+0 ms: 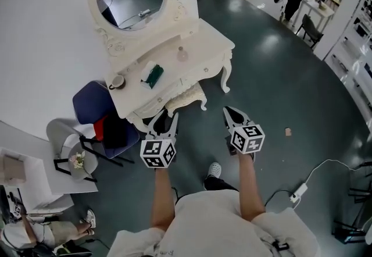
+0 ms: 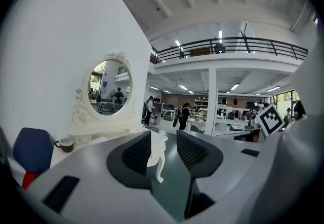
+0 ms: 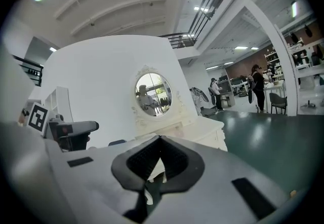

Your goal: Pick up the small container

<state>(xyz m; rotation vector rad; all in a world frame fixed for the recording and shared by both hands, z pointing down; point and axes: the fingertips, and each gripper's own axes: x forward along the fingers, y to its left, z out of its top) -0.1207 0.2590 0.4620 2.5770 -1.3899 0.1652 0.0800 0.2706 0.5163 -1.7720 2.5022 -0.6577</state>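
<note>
The small container (image 1: 182, 53) stood on the vanity tabletop (image 1: 206, 39), well apart from both claws. The left claw (image 1: 166, 116) gaped empty; the right claw (image 1: 228, 111) sat closed on nothing. The container was probably light, rigid and easily tipped, so best pinched across its body.

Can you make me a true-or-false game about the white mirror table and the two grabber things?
1. The left gripper has its fingers apart with nothing between them. True.
2. The right gripper is holding the small container. False: its fingers are together and empty, and the small container stands on the dressing table.
3. A mug stands on the dressing table. True.
4. The chair beside the dressing table is green. False: it is blue.
5. Both grippers touch the dressing table. False: both are over the floor, short of it.
</note>
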